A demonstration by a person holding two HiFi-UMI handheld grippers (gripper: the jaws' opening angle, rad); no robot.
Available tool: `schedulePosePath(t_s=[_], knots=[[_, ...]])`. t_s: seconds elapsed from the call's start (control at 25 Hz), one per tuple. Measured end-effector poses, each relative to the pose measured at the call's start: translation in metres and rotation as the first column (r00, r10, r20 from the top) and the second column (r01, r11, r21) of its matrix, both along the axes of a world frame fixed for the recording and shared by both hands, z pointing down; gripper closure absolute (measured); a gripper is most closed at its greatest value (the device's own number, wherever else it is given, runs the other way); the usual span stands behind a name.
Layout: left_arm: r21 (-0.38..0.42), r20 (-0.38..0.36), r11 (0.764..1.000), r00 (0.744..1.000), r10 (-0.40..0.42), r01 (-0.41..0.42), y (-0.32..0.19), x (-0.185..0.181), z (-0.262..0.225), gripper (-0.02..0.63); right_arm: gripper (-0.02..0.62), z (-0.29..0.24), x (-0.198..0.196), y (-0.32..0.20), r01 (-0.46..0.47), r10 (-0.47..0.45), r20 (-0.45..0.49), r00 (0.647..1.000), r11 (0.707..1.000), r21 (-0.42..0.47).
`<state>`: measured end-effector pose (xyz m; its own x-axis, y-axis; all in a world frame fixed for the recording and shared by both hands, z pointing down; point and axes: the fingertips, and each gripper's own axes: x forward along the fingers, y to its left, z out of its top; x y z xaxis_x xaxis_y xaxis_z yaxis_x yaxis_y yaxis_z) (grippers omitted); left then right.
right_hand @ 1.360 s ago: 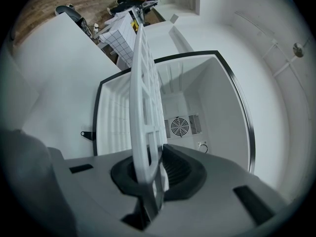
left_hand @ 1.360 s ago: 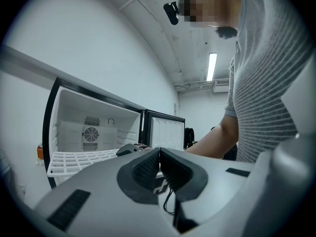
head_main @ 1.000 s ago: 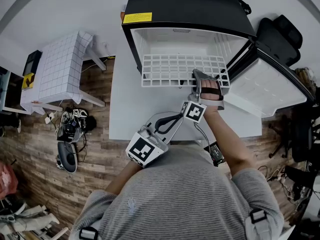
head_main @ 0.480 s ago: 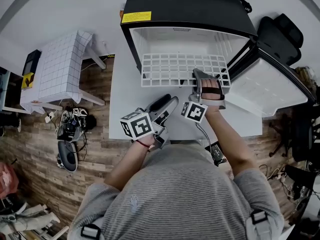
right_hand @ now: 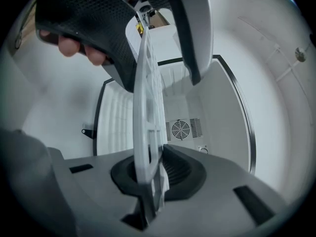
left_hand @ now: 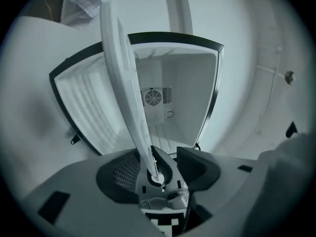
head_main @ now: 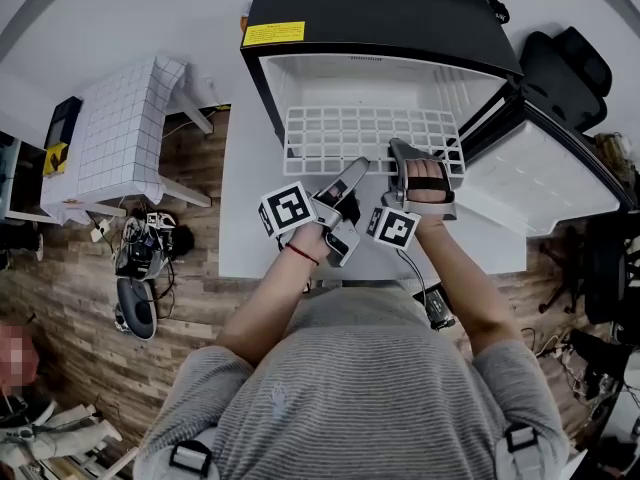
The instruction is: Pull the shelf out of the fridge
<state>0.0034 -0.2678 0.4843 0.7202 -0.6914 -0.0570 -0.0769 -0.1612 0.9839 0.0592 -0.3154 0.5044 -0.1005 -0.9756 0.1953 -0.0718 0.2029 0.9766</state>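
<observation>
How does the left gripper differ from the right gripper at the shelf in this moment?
The left gripper has jaws wide apart, which have just been opening; the right gripper has jaws closed. The shelf edge stands loose between the left gripper's jaws; the right gripper clamps it. Both meet the shelf's front edge, facing into the fridge.

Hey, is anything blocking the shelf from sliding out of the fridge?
Nothing visible does: the door stands wide open at the right, and the right gripper is shut on the front edge of the shelf.
</observation>
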Motion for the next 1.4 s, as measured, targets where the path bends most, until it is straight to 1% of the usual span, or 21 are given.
schedulePosePath(t_s=[0.08,0.16,0.24,0.32,0.48,0.6,0.68,0.72,0.92,1.12,1.28,1.4], knots=[[-0.018,-0.041,1.0,0.999,-0.007,0.006,-0.009,0.004,0.001,0.376,0.554,-0.001,-0.001,0.0,0.004,-0.004,0.002,1.0,1.0,0.003],[-0.032,-0.063,0.999,0.998,-0.015,0.013,-0.017,0.008,0.003,0.377,0.554,-0.001,-0.001,0.0,0.009,-0.009,-0.001,1.0,1.0,0.005],[-0.042,-0.074,0.999,0.997,-0.022,0.019,-0.025,0.013,0.005,0.379,0.554,0.0,-0.001,0.0,0.014,-0.014,0.004,1.0,1.0,-0.001],[-0.05,-0.068,0.998,0.997,-0.033,0.03,-0.03,0.018,0.007,0.387,0.554,0.0,-0.004,0.002,0.027,-0.026,0.031,0.999,0.999,-0.019],[-0.062,-0.043,0.996,0.997,-0.062,0.059,-0.034,0.022,0.015,0.459,0.554,0.0,-0.007,0.003,0.039,-0.037,0.048,0.998,0.999,-0.029],[-0.08,-0.037,0.991,0.993,-0.109,0.106,-0.039,0.017,0.022,0.466,0.554,0.002,-0.007,0.004,0.043,-0.041,0.05,0.998,0.998,-0.035],[-0.087,-0.036,0.988,0.991,-0.133,0.129,-0.041,0.014,0.024,0.537,0.554,0.002,-0.007,0.004,0.046,-0.044,0.048,0.998,0.998,-0.036],[-0.093,-0.04,0.987,0.99,-0.138,0.134,-0.041,0.014,0.023,0.554,0.554,0.002,-0.007,0.004,0.046,-0.044,0.047,0.998,0.998,-0.036],[-0.136,-0.095,0.979,0.981,-0.167,0.154,-0.04,0.013,0.025,0.569,0.552,0.002,-0.008,0.004,0.05,-0.05,0.024,0.998,0.998,-0.032],[-0.152,-0.094,0.975,0.98,-0.176,0.16,-0.04,0.013,0.025,0.571,0.552,0.003,-0.008,0.004,0.051,-0.051,0.014,0.999,0.999,-0.017],[-0.165,-0.096,0.972,0.979,-0.182,0.164,-0.04,0.013,0.026,0.571,0.552,0.003,-0.005,0.008,0.065,-0.064,-0.031,0.997,0.997,0.037],[-0.172,-0.095,0.972,0.979,-0.181,0.163,-0.04,0.013,0.025,0.571,0.552,-0.001,0.005,0.018,0.081,-0.075,-0.074,0.994,0.993,0.086]])
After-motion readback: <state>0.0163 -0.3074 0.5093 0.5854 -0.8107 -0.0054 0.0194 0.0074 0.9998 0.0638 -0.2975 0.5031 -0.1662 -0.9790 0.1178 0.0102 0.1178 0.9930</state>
